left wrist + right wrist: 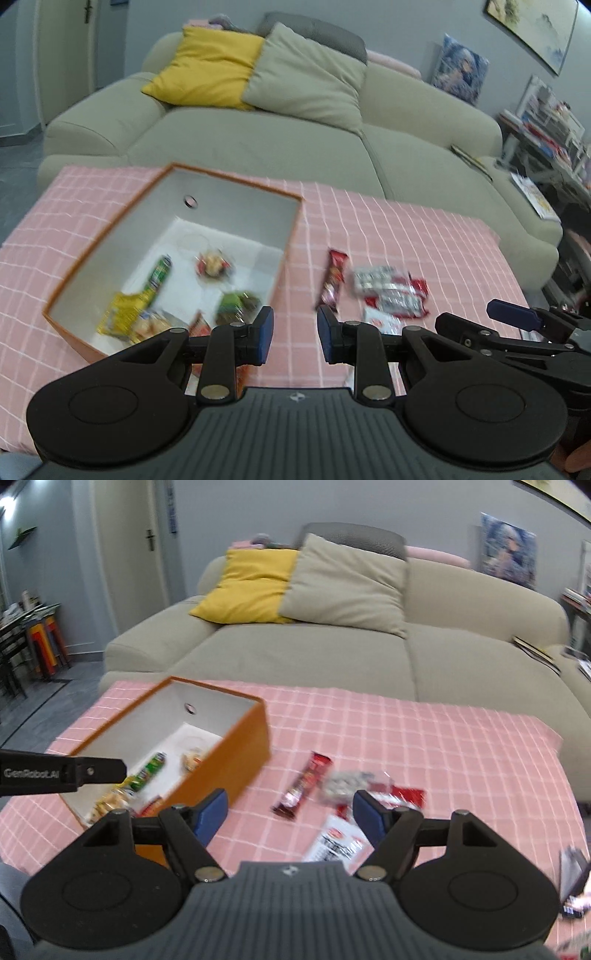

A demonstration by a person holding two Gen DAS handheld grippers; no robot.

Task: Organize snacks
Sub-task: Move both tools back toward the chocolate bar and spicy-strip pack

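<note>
An open orange box (291, 236) (255, 746) stands on the pink checked tablecloth and holds several snack packets, among them a green tube (159, 273) and a yellow bag (122, 314). To its right lie a dark red snack bar (332, 282) (304, 784), red-and-silver packets (391, 291) (369, 788) and a white packet (338, 840). My left gripper (294, 334) is open and empty, above the table by the box's near right corner. My right gripper (290, 814) is open and empty, over the loose snacks.
The pink checked tablecloth (424, 240) covers a low table. A beige sofa (295, 147) with yellow and beige cushions stands behind it. Shelves with books are at the right (546, 125). A dark object lies at the table's right edge (572, 871).
</note>
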